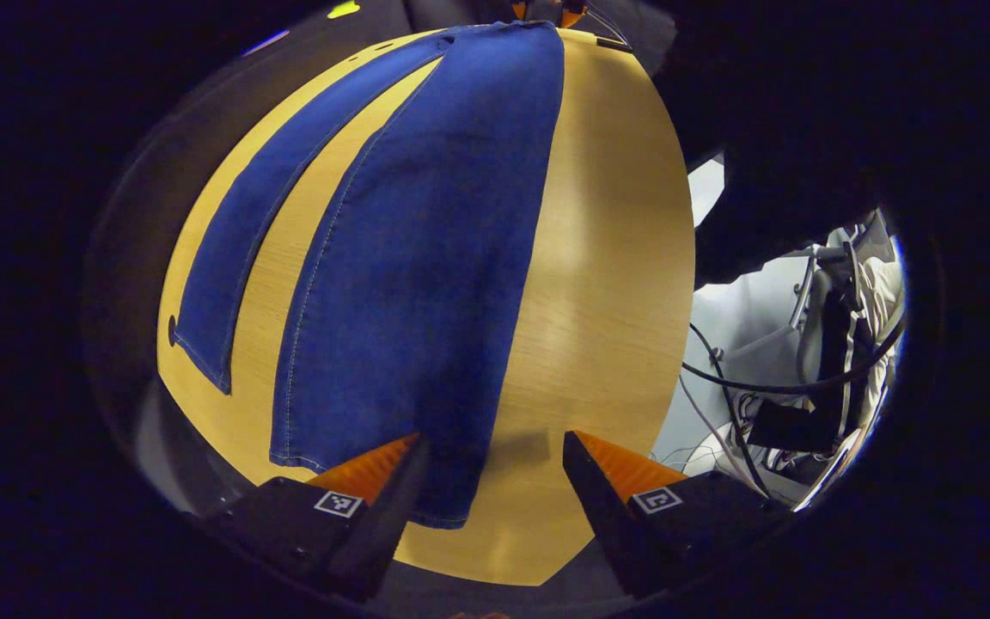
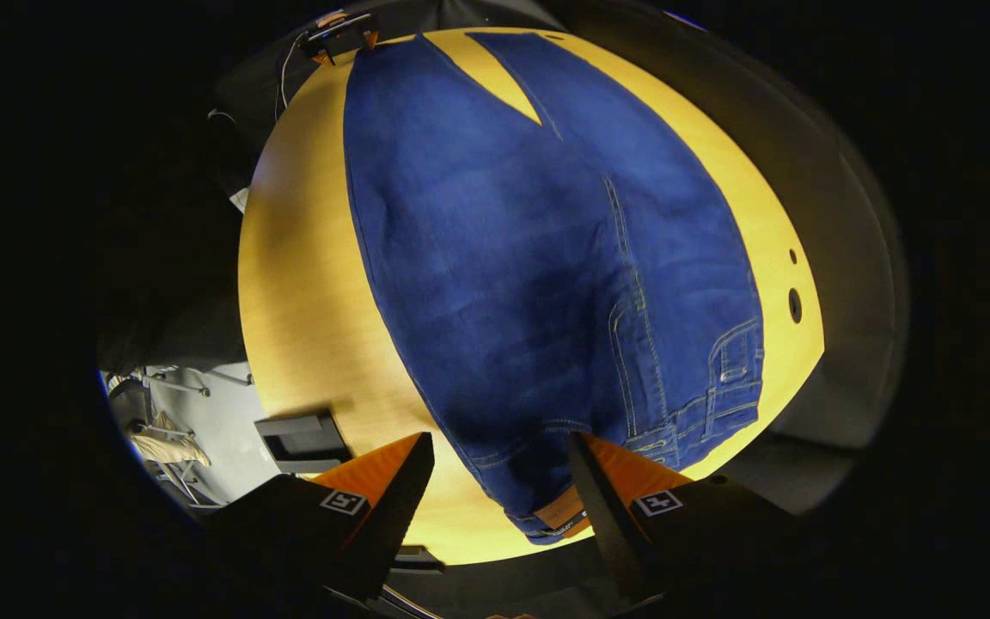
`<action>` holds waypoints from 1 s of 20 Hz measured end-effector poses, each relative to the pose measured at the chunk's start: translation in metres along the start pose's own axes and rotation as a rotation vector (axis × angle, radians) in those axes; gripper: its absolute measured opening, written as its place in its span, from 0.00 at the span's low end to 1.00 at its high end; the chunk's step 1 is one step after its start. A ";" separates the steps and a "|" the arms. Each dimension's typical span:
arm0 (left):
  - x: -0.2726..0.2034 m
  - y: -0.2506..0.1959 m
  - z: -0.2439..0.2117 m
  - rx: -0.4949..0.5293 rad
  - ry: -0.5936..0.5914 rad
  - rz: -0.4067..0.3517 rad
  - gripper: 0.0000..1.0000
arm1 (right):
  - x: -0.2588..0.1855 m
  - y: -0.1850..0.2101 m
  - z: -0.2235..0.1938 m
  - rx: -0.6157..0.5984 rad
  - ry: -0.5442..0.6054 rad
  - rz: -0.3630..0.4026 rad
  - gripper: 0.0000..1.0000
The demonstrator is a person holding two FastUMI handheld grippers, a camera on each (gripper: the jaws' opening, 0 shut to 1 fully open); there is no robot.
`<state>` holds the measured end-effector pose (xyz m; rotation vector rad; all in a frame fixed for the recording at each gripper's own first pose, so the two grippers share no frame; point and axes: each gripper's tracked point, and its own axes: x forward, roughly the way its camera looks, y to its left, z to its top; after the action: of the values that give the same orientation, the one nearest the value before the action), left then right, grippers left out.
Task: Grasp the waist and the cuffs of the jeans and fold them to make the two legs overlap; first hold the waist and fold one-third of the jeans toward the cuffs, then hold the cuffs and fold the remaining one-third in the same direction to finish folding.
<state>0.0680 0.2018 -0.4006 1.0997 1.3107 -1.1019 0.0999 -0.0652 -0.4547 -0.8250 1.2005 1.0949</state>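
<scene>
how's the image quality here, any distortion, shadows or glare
Left gripper view: strong fisheye bulge bends the table and jeans; a soft bright patch on the wood, a jaw shadow by the cuff. Right gripper view: same bulge, jeans sharp with stitching clear, surroundings dark.

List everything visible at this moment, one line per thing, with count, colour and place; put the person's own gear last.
jeans: one pair, blue, spread flat on the table, legs apart in a V.
waist: one, blue, at the table edge nearest the right tongs.
cuffs: two, blue, at the edge nearest the left tongs.
table: one, light wood, round-edged, under the jeans.
cables: several, dark, on the floor beside the table.
left tongs: one, open, hanging over the nearer cuff.
right tongs: one, open, hanging over the near waist corner.
</scene>
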 end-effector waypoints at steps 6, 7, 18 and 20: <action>0.008 0.000 0.003 -0.113 0.053 -0.080 0.95 | 0.027 0.009 -0.033 -0.043 0.140 0.059 1.00; 0.008 0.002 0.003 -0.115 0.060 -0.082 0.97 | 0.021 0.006 -0.034 0.012 0.169 0.060 0.88; -0.026 0.052 0.023 -0.474 -0.037 -0.063 0.06 | -0.017 -0.042 0.009 0.593 -0.077 0.045 0.11; -0.041 0.078 0.031 -0.552 -0.065 -0.053 0.06 | -0.037 -0.067 0.027 0.719 -0.197 0.016 0.11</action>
<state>0.1508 0.1825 -0.3619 0.6160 1.4790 -0.7352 0.1718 -0.0678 -0.4168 -0.1500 1.3044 0.6543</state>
